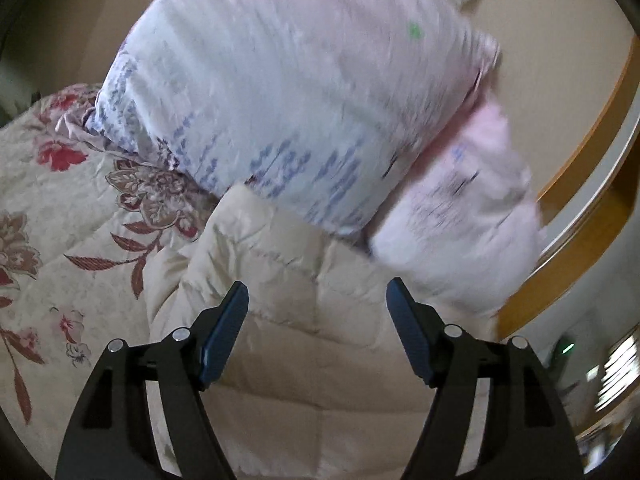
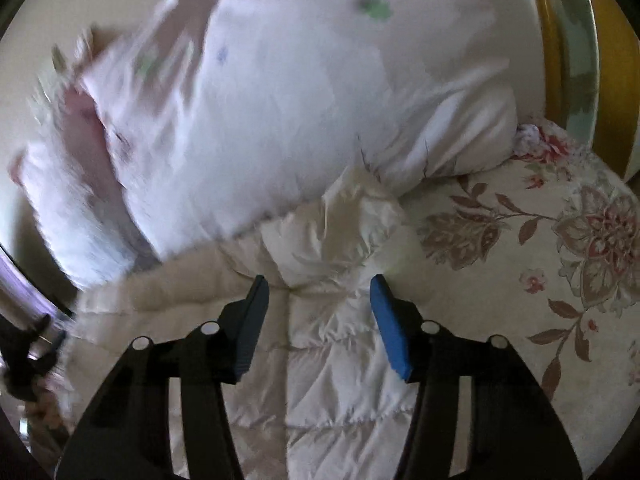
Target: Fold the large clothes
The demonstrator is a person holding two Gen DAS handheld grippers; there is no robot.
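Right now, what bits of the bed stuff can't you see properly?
- Pink pillow, left wrist view: smeared by motion blur, so its print is unreadable.
- Big pale pillow, right wrist view: also blurred; its left edge is a smear.
- Cream quilted jacket, both views: the near part is cut off by the bottom edge and hidden behind the gripper frames, so its overall shape can't be told.
- Floral bedspread: covered by the pillows further back.
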